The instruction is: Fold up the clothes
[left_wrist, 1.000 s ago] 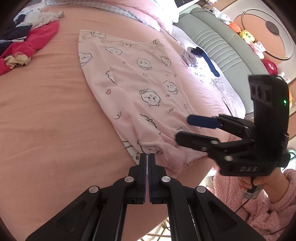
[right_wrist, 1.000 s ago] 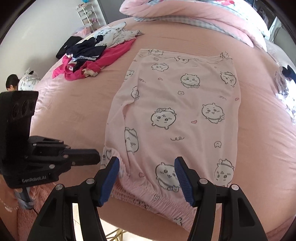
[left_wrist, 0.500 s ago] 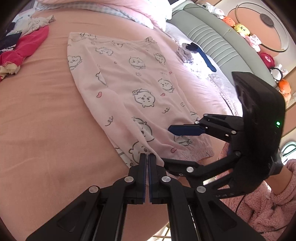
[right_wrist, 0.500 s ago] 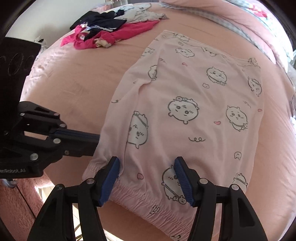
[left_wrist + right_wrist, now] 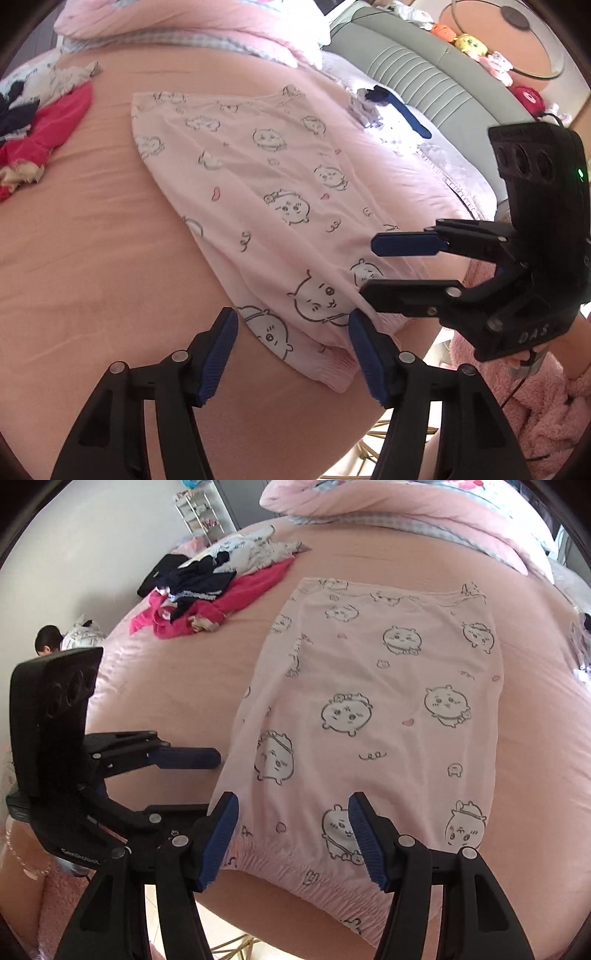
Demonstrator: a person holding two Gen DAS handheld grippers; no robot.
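One garment is under work: a pale pink pair of pyjama trousers (image 5: 373, 716), thin cotton by the look of it, printed with round cartoon faces, small hearts and squiggles. It lies flat and folded lengthwise on a peach-pink bed sheet (image 5: 92, 258), forming a long tapered panel. Its gathered, elasticated hem (image 5: 295, 867) hangs at the near edge of the mattress; the far end reaches toward a bunched pink quilt with a checked border (image 5: 406, 513).

Left gripper (image 5: 291, 354): black frame, ribbed blue pads. Its jaws are opening and stand well apart, straddling the near left corner of the trousers. The corner shows between the pads, but neither pad presses on it.

Right gripper (image 5: 291, 838): same build, jaws spread wide over the hem, cloth showing between the pads and none of it clamped. In the left wrist view its lower finger (image 5: 410, 295) seems to meet the cloth's right edge, though true contact cannot be told, and the upper blue pad (image 5: 406, 244) sits above the fabric. A hand in a fluffy pink sleeve (image 5: 535, 398) holds it.

Loose clothes sit in a heap (image 5: 214, 590) at the far left of the bed: magenta, navy and white printed pieces, crumpled. A grey-green ribbed headboard (image 5: 424, 74) runs along the right, with plush toys (image 5: 469, 40) lined on top.
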